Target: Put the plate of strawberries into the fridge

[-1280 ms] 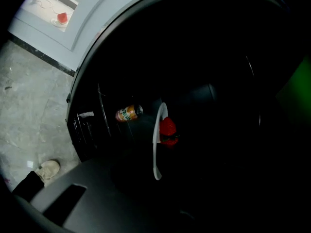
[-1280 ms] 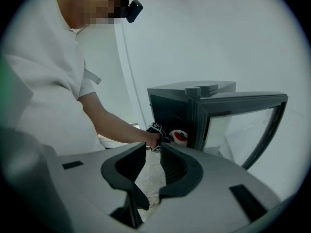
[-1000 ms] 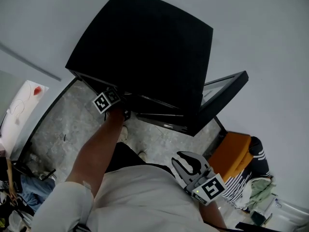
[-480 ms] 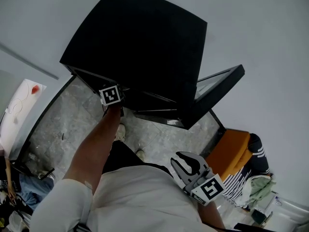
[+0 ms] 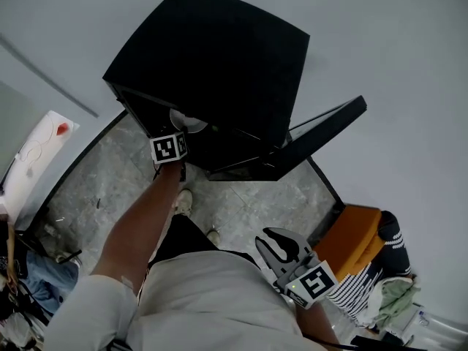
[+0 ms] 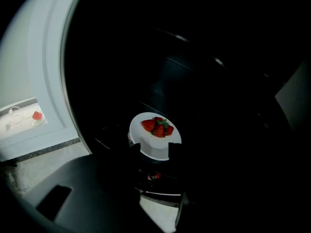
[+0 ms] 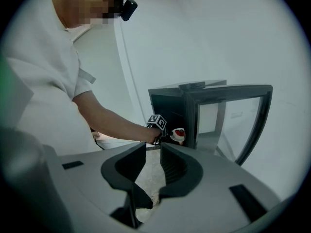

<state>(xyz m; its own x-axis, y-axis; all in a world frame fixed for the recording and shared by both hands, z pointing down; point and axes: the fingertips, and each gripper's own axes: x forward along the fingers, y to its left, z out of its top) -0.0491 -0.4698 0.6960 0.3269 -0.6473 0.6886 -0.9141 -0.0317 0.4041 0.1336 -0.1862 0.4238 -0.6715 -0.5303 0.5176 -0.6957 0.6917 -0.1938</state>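
The black fridge point(image 5: 219, 72) stands on a grey stone floor point(image 5: 248, 207), and its door point(image 5: 322, 134) hangs open to the right. The white plate point(image 6: 171, 139) is inside the dark fridge, close to the front. The red strawberries point(image 6: 156, 126) lie in a little heap on the far side of the plate. It is too dark in there to tell what the plate sits on. The person's bare left arm point(image 5: 139, 225) reaches out to the fridge's open front. It holds the left gripper point(image 6: 154, 150) right at the plate. The jaws of this claw are opening and stand spread wide. The near edge of the plate is between the two dark tips, one tip on each side, and they do not squeeze it. The right gripper point(image 7: 153, 148) is held low and well back from the fridge, near the person's white shirt point(image 5: 212, 298). Its two jaws are a little bit apart, and only the floor shows in the gap, so it holds nothing. An orange thing point(image 5: 351, 236) sits on the floor to the right, past the open door. One of the person's shoes point(image 5: 184, 199) shows on the floor just under the left arm.
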